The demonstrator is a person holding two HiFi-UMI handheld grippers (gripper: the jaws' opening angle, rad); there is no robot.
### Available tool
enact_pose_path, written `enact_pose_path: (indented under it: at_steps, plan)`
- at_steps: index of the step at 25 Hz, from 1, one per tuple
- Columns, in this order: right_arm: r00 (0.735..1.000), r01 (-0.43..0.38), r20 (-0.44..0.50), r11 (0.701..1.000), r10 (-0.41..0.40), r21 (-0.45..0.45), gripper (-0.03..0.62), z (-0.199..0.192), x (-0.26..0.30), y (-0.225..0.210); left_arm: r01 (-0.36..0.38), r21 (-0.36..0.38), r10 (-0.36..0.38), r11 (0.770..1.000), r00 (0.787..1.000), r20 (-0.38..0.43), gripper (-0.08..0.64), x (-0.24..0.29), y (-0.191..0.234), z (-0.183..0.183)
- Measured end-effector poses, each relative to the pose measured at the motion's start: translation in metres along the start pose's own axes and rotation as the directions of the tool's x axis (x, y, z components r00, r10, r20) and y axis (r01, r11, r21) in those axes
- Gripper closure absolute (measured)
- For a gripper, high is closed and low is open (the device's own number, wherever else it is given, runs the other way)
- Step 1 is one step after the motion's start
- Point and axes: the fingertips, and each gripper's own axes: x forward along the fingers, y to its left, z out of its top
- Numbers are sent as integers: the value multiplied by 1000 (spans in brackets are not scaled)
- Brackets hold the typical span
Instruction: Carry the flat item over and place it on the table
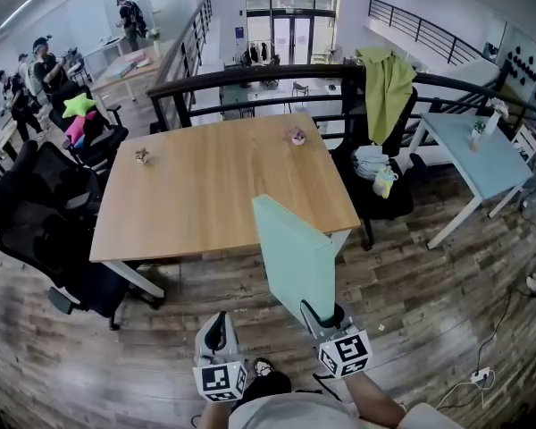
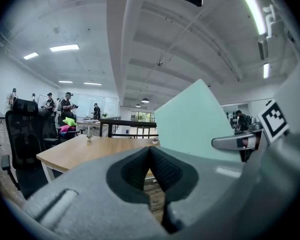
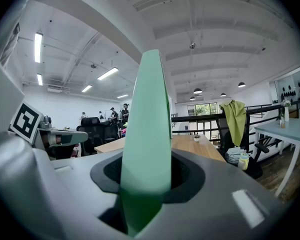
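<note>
A pale green flat board point(image 1: 295, 250) stands on edge in my right gripper point(image 1: 324, 316), which is shut on its near end. Its far end hangs over the near right corner of the wooden table point(image 1: 196, 195). In the right gripper view the board point(image 3: 149, 129) rises edge-on from between the jaws of the right gripper point(image 3: 147, 173). My left gripper point(image 1: 217, 324) is beside it to the left, short of the table's near edge. Its jaws meet with nothing between them in the left gripper view point(image 2: 150, 153), where the board point(image 2: 195, 120) shows at the right.
Two small ornaments point(image 1: 142, 155) point(image 1: 297, 136) sit on the table's far part. Black office chairs point(image 1: 45, 226) stand at its left, and a chair draped with a green cloth point(image 1: 386, 88) at its right. A light blue table point(image 1: 482, 150) is further right, a dark railing point(image 1: 250, 74) behind. People stand far left.
</note>
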Motion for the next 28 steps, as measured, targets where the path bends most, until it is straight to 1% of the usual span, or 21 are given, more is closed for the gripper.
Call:
enact_pose_path:
  at_steps: [6, 10, 17, 23, 28]
  plan:
    - [1000, 19, 4, 1000, -19, 5, 420, 12, 38, 10, 21, -4, -21, 1000, 1000, 16, 560, 23, 37, 14]
    - [1000, 30, -9, 999, -30, 15, 420, 14, 54, 11, 29, -16, -29, 999, 1000, 10, 560, 35, 51, 14]
    - [999, 26, -22, 1000, -26, 15, 420, 22, 82, 9, 35, -36, -35, 999, 999, -2, 560, 54, 67, 14]
    - [1000, 4, -30, 1000, -3, 30, 420, 28, 119, -1, 13, -42, -14, 999, 1000, -13, 560, 79, 86, 17]
    - [999, -28, -31, 998, 30, 64, 420, 36, 158, -14, 8, -36, -9, 999, 1000, -17, 560, 114, 100, 24]
